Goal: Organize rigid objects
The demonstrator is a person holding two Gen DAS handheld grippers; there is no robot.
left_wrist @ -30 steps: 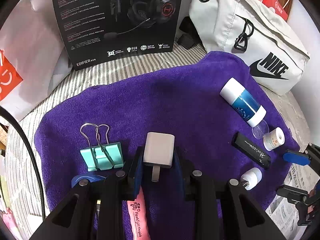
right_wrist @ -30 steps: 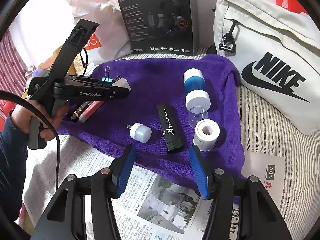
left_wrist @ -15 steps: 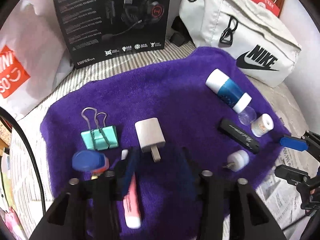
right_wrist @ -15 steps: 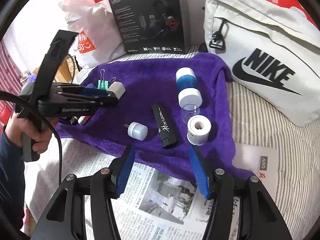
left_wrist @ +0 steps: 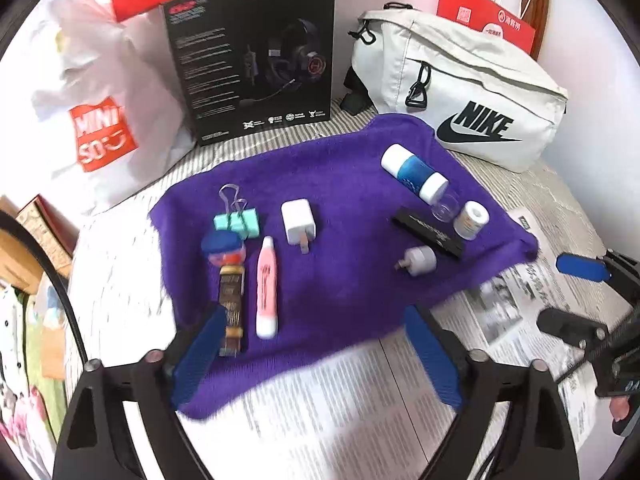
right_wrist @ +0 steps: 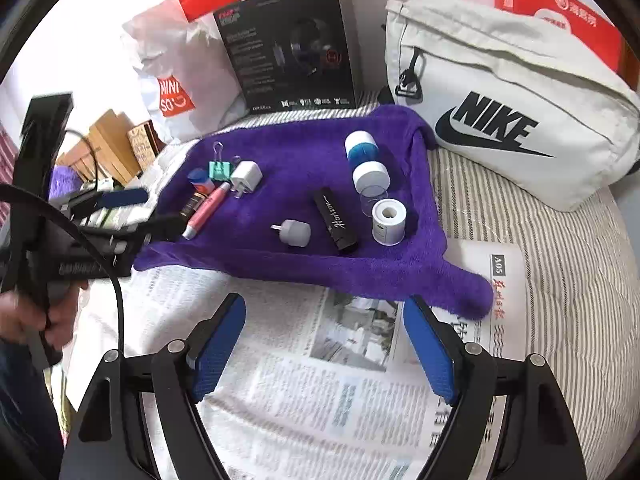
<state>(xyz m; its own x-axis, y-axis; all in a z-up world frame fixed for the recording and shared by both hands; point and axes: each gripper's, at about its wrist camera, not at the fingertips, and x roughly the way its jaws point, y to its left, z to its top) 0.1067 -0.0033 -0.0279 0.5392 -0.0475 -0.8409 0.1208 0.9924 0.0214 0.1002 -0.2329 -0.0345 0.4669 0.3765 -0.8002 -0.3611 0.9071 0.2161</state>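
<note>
Striped bedding carries a purple towel [left_wrist: 344, 280] where the small, stiff, light white charger [left_wrist: 298, 221] lies ahead of the left tongs [left_wrist: 316, 354], whose jaws have just been opening and, like the right tongs [right_wrist: 324, 350], stand wide and empty; grip its flat sides.

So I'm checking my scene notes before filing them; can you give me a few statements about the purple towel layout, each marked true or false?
1. The white charger lies on the purple towel, free of either claw. True.
2. The left claw is shut on the pink pen. False: its jaws are open and empty, and the pen lies on the towel.
3. The black Horizon stick lies between the small grey plug and the white roll. True.
4. The mint binder clip sits on the newspaper. False: it is on the towel, beside the charger.
5. The right claw is open over the newspaper. True.
</note>
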